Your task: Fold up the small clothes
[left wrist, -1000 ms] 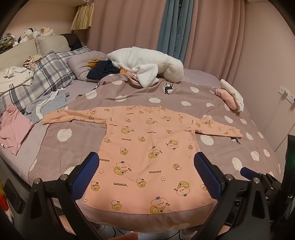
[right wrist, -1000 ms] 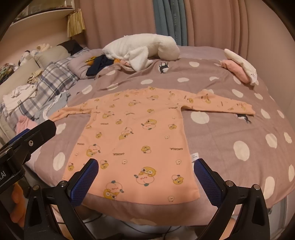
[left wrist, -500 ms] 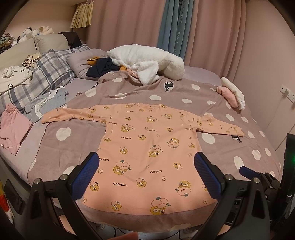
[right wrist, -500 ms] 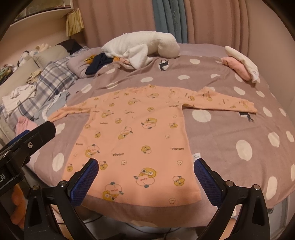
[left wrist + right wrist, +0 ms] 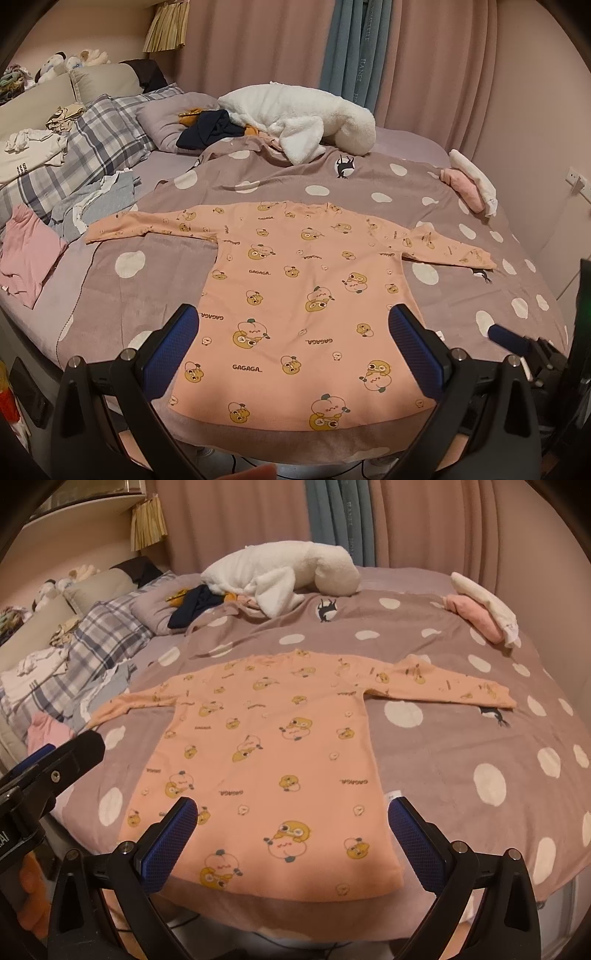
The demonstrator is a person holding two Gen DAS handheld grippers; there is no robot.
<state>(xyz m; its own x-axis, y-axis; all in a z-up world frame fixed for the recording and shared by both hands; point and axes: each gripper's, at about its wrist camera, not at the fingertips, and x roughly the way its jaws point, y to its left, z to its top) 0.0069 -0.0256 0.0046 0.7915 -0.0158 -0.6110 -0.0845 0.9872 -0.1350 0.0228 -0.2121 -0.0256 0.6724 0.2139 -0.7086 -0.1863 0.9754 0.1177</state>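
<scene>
Bedroom, warm dim light. Bed (image 5: 122, 325) fills most of both views, covered w/ a mauve polka-dot blanket (image 5: 480, 295). Far wall: pink curtains (image 5: 258, 55) w/ 1 blue-grey curtain panel (image 5: 351, 48) between them. Beige padded headboard (image 5: 37, 96) along bed's left edge, plaid pillow (image 5: 99, 144) & mauve pillow (image 5: 166, 118) against it. Shelf (image 5: 85, 502) high at left w/ a straw-coloured fringe (image 5: 147, 524) hanging below. Pink wall at right carries a white socket (image 5: 576, 181).
</scene>
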